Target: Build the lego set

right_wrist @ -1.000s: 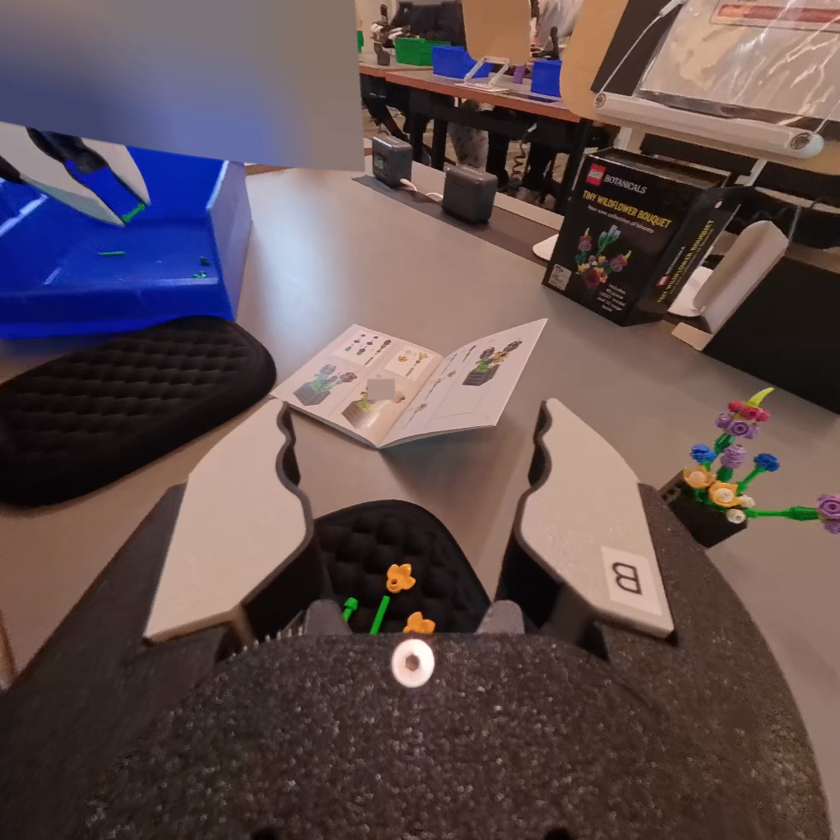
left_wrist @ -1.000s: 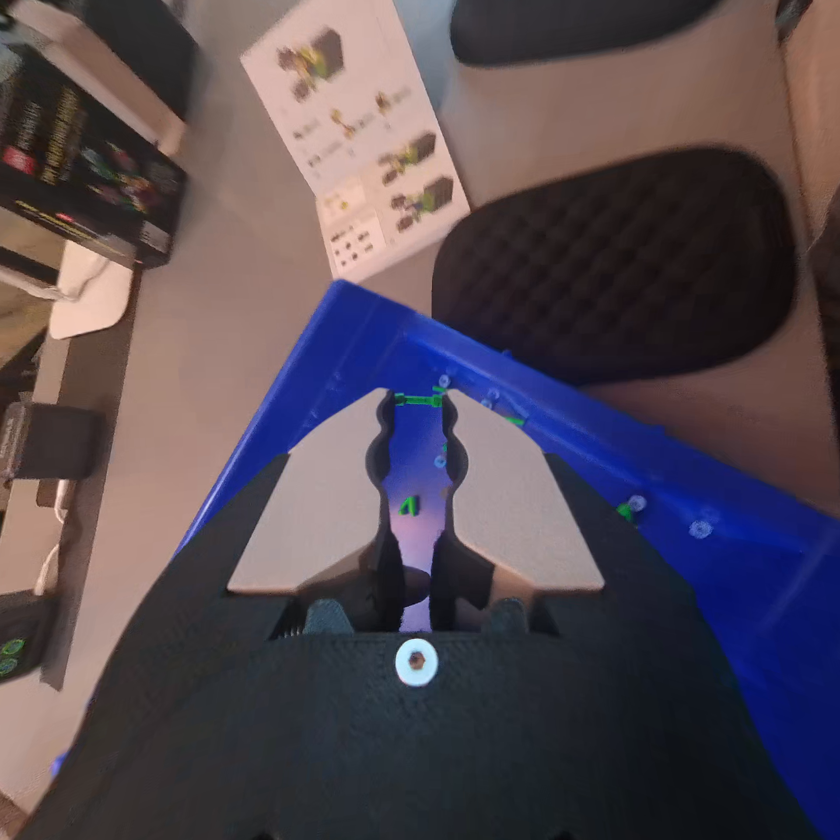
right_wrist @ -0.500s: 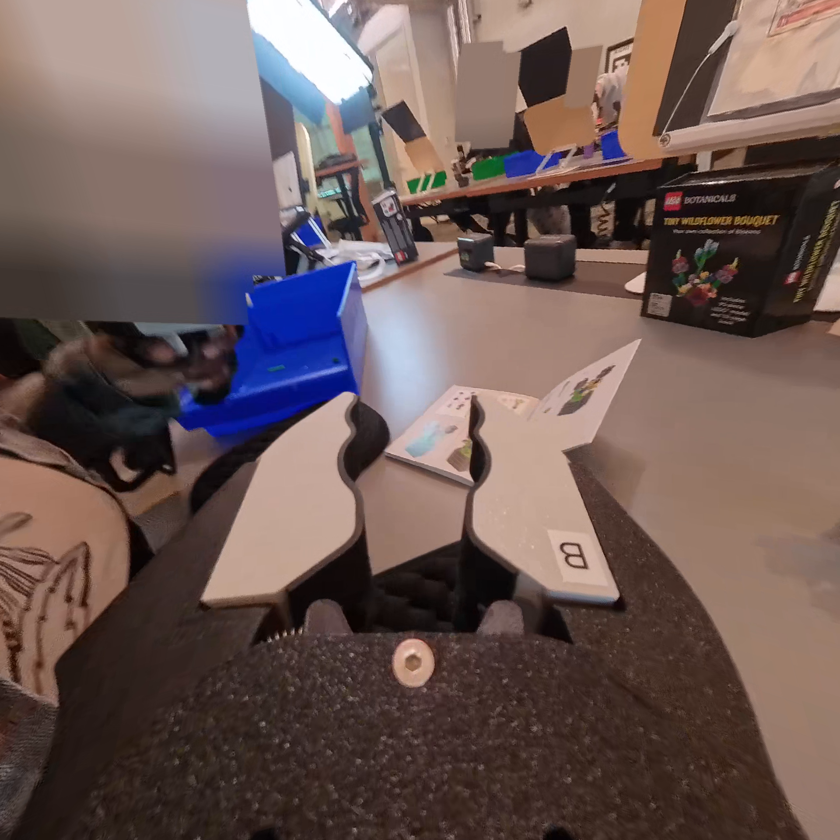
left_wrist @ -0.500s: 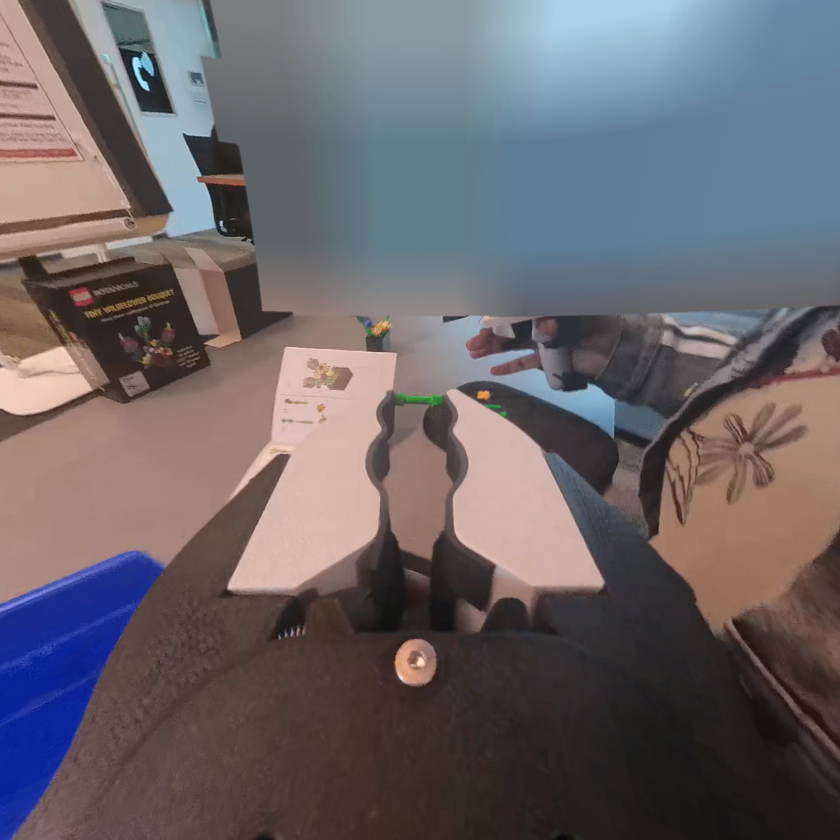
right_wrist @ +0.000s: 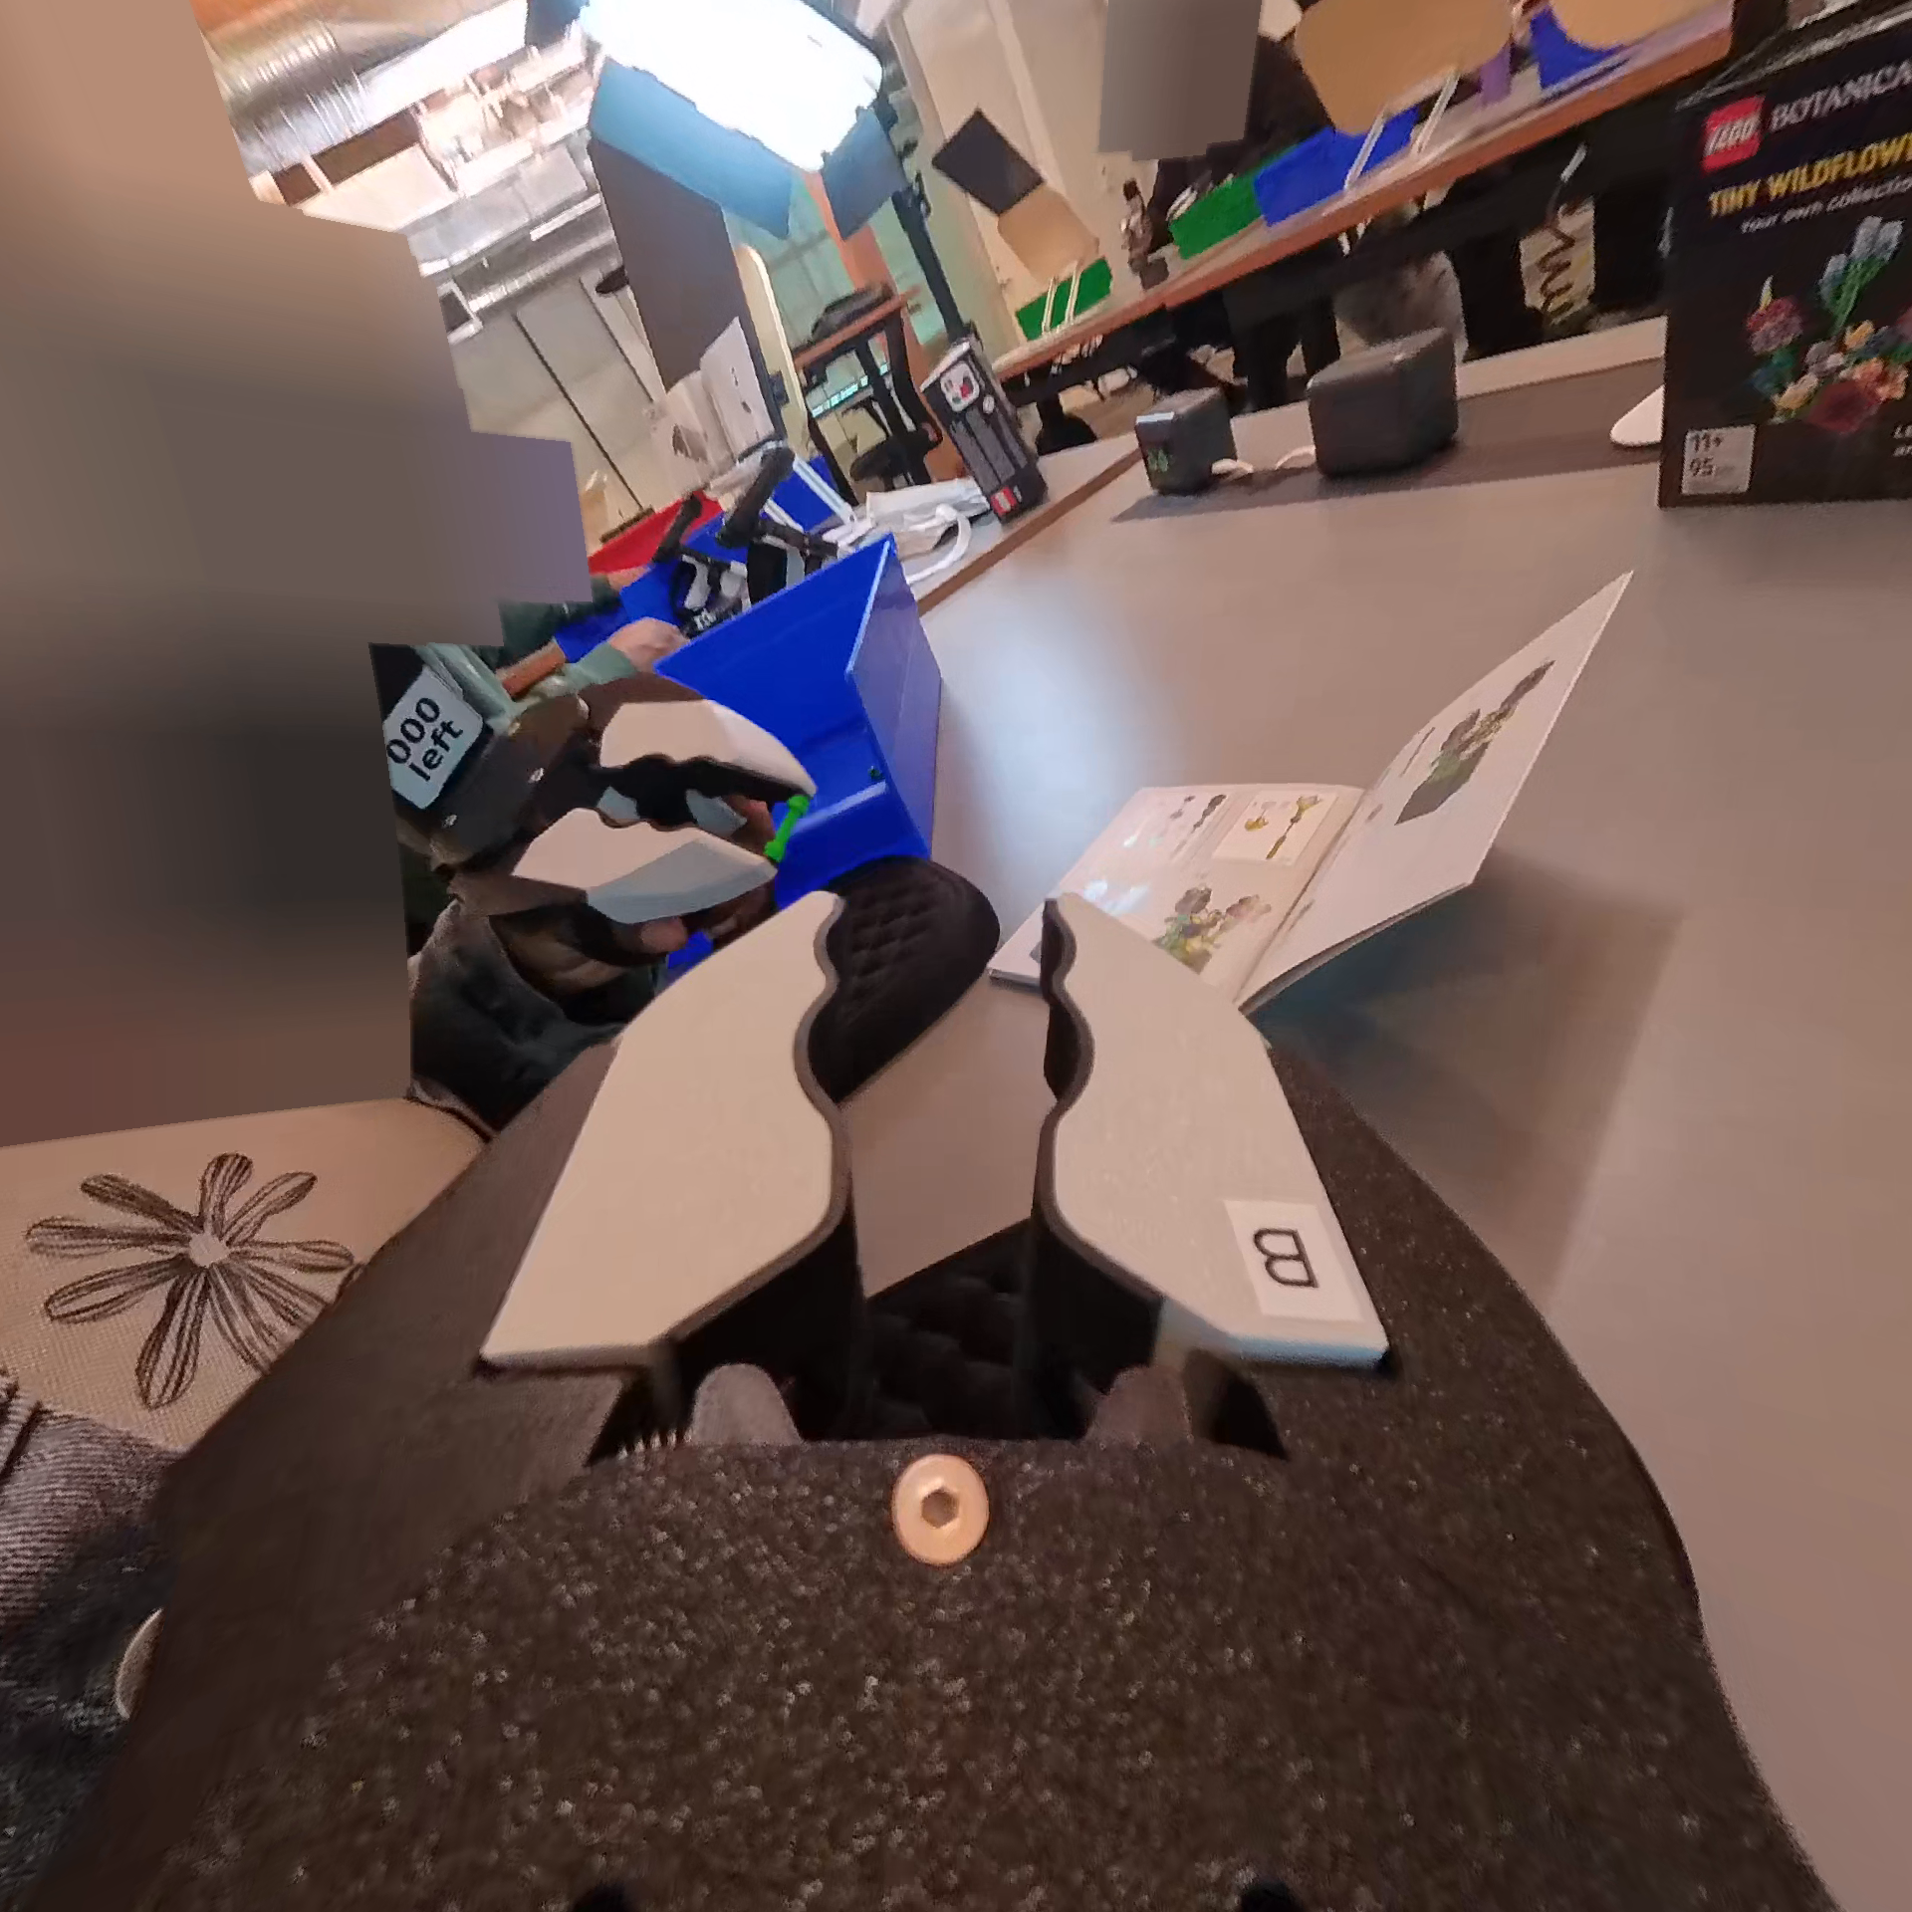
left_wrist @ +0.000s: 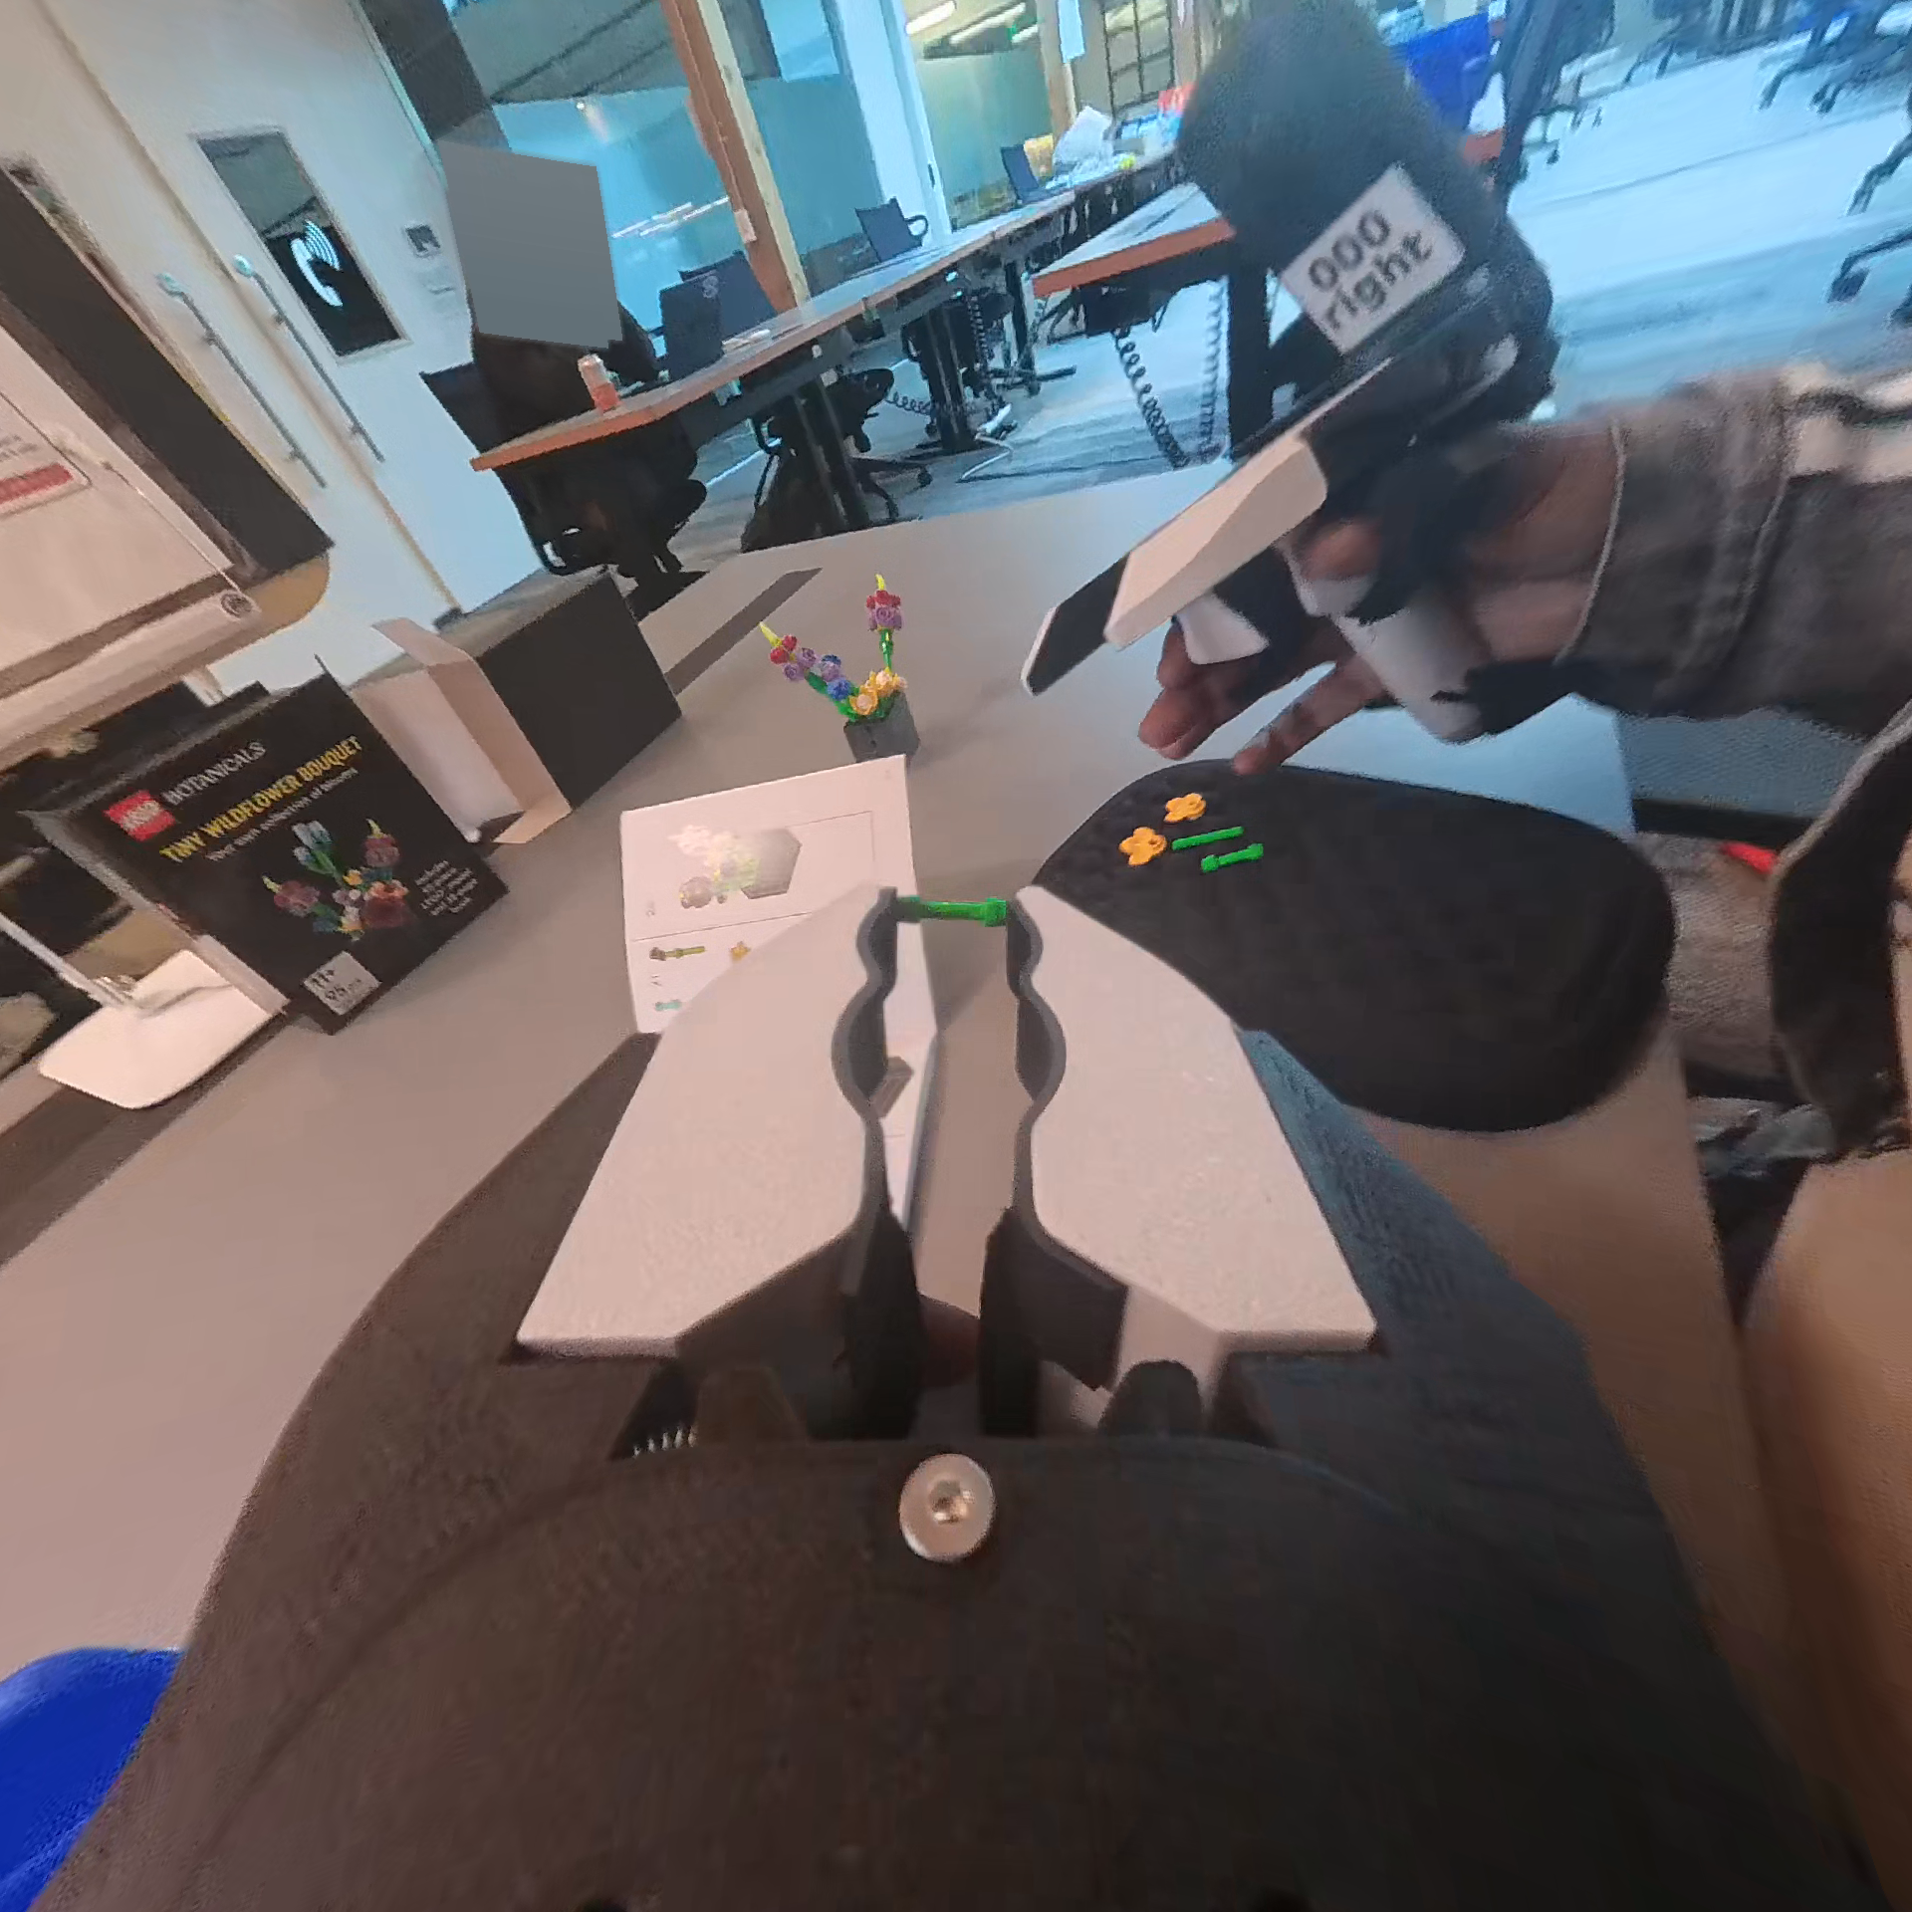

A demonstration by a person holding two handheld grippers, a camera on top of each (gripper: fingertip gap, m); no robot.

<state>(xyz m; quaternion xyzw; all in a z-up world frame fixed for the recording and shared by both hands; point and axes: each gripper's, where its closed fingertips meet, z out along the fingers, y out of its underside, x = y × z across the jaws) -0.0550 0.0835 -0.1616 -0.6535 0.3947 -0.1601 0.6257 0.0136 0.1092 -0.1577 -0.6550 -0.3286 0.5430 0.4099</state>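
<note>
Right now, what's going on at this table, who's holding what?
A person is building a small flower set with a gripper in each hand. The left gripper pinches a green stem piece at its fingertips, held above the table. The right gripper is open and empty. Two orange flowers and two more green stems lie on the black pad, with the open instruction booklet and a partly built bouquet beyond.

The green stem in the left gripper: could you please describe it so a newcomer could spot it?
Start at the black pad on the grey table. Just left of it, the left gripper pinches a green stem crosswise at its tips; the other stems lie loose on the pad.
</note>
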